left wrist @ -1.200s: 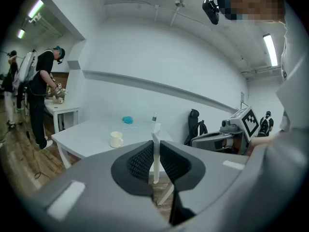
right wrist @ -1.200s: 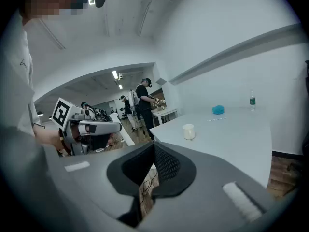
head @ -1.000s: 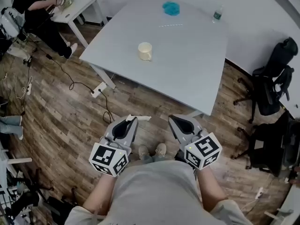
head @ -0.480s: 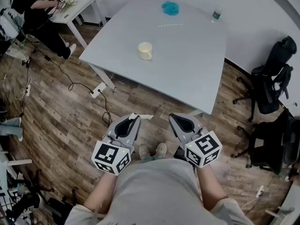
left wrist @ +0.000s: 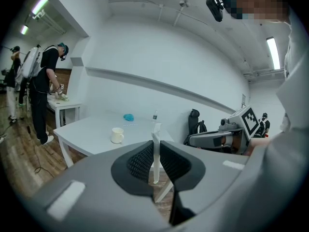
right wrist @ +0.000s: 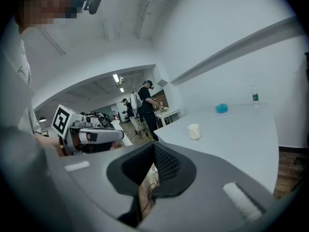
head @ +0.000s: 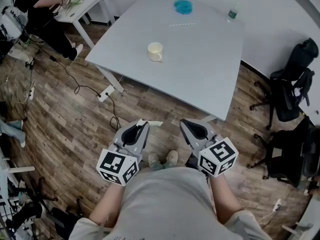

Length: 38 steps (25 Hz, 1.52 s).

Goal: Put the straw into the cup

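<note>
One cup (head: 155, 51) on grey table (head: 200, 64); over wood floor (head: 65, 124) left claw (head: 142, 124) pinches straw (left wrist: 155, 153), right claw (head: 183, 123) closed.

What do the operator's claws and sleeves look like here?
The left claw and right claw are grey tapered shells with black mesh-textured pads. Each carries a white cube with black square markers. The person wears a pale short-sleeved shirt.

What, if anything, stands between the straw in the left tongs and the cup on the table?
Nothing visible does. The straw is clamped in the left tongs; only bare floor and bare tabletop lie between it and the upright cup.
</note>
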Each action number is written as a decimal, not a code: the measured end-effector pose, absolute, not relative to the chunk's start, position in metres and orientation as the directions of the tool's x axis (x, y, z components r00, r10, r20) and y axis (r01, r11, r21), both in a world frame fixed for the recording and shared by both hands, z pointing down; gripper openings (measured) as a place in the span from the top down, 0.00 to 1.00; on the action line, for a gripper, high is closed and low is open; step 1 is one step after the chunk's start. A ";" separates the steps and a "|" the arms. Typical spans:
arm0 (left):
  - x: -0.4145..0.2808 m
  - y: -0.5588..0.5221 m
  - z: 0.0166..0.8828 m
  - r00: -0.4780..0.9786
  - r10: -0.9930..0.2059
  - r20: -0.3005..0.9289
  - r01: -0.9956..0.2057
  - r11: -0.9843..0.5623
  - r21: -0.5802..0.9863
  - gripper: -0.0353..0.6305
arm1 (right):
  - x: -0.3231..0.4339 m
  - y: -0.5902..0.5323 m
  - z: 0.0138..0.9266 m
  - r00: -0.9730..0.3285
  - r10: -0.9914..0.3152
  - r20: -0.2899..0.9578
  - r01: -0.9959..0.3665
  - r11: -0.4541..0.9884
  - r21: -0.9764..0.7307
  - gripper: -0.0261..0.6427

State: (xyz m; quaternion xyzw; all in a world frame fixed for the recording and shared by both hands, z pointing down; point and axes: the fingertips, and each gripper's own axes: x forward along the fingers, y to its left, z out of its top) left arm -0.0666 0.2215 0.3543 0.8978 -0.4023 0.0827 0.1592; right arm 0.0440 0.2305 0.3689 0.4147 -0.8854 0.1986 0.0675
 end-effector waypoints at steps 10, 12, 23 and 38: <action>-0.050 0.229 0.353 0.623 -0.731 0.277 -0.782 -0.589 0.205 0.86 | 0.062 0.234 0.375 -0.680 -0.674 0.288 -0.733 0.613 -0.296 0.95; -0.049 0.230 0.353 0.613 -0.741 0.274 -0.790 -0.577 0.205 0.86 | 0.066 0.232 0.376 -0.685 -0.670 0.287 -0.728 0.619 -0.295 0.95; -0.046 0.218 0.359 0.598 -0.754 0.272 -0.801 -0.558 0.218 0.86 | 0.071 0.232 0.386 -0.703 -0.641 0.309 -0.711 0.640 -0.289 0.95; -0.055 0.140 0.366 0.630 -0.729 0.268 -0.776 -0.583 0.240 0.86 | 0.059 0.156 0.393 -0.677 -0.662 0.321 -0.736 0.605 -0.304 0.95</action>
